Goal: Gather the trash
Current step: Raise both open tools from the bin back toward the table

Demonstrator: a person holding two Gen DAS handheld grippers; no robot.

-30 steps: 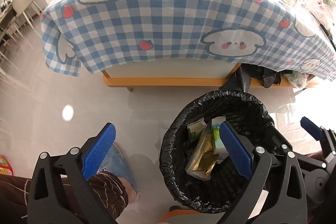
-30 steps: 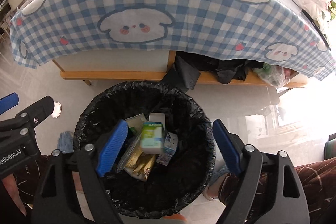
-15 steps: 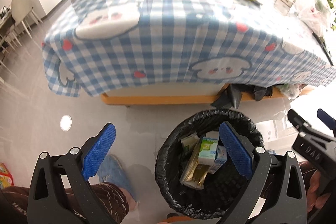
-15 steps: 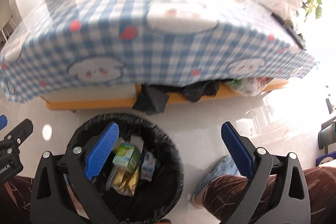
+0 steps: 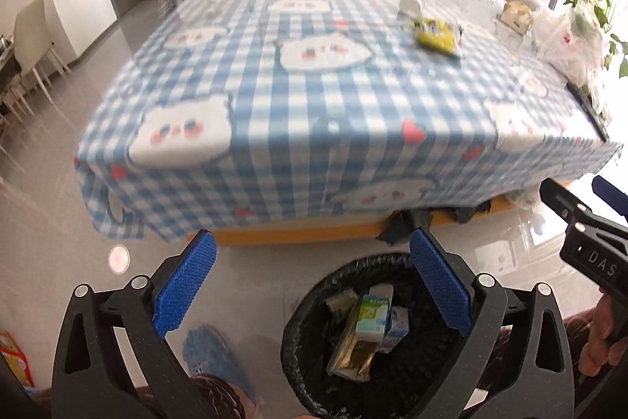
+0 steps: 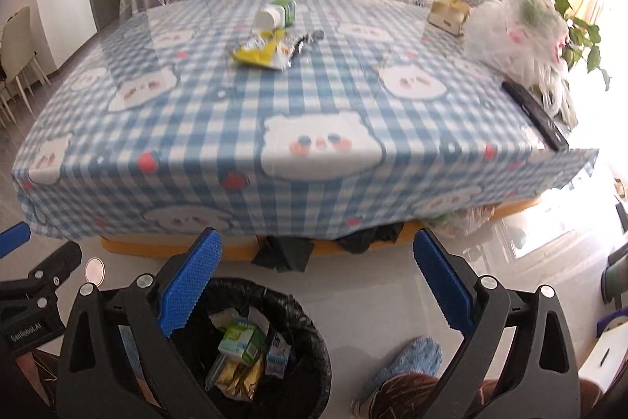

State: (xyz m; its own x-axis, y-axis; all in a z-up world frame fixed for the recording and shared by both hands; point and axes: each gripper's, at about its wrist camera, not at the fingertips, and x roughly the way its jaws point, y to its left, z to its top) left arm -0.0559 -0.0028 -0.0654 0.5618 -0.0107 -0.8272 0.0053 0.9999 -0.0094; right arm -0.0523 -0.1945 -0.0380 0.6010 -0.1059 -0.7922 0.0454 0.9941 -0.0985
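I am facing the blue-checked tablecloth table (image 6: 314, 128), its print blurring. The round black-bagged bin (image 6: 314, 348) is sitting on the floor in front, my fingers partly covering it. A yellow crumpled wrapper (image 6: 261, 52) is lying on the table. My left gripper (image 5: 310, 285) and right gripper (image 6: 314, 281) are both gaping wide, gripping nothing.

You have a black-lined bin (image 6: 310, 336) at lower left holding cartons; a yellow wrapper (image 6: 261, 52) and white bottle (image 6: 269, 17) lie at upper centre.
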